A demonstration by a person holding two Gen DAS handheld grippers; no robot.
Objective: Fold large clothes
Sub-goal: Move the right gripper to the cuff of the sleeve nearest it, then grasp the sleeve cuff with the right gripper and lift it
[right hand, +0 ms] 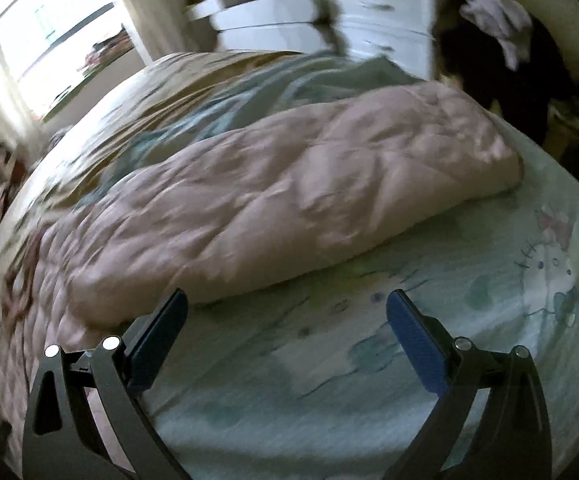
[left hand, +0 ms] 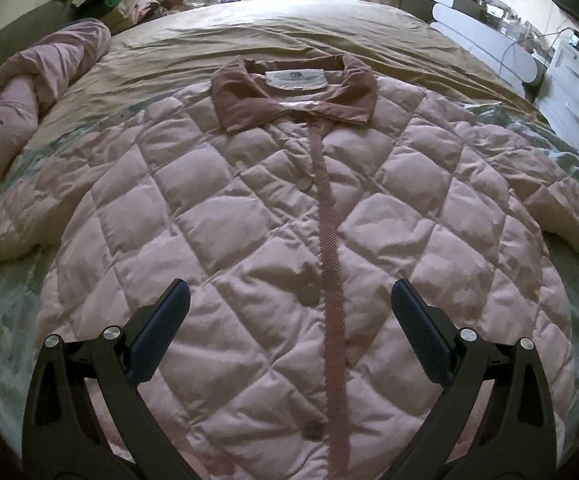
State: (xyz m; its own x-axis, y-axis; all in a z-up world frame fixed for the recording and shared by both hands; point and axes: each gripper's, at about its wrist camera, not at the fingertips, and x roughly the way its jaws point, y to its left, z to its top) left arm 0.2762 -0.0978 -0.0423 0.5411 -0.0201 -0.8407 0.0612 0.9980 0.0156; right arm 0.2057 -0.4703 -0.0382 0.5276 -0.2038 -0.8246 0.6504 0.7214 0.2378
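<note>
A pale pink quilted jacket [left hand: 249, 220] lies flat, front up, on the bed [left hand: 289, 32]. Its puffy shell is stitched in diamonds, with a darker dusty-pink collar [left hand: 241, 96], a ribbed placket [left hand: 329, 248] and round buttons [left hand: 309, 294]. Its long axis runs from the hem near the camera to the collar at the far end, sleeves spread to either side. The left gripper [left hand: 289, 304] hovers above the lower front, fingers spread wide, empty. The right gripper [right hand: 287, 308], equally splayed, hangs over the printed mint sheet [right hand: 369, 360] just beside the jacket's sleeve [right hand: 309, 184]; that view is blurred.
</note>
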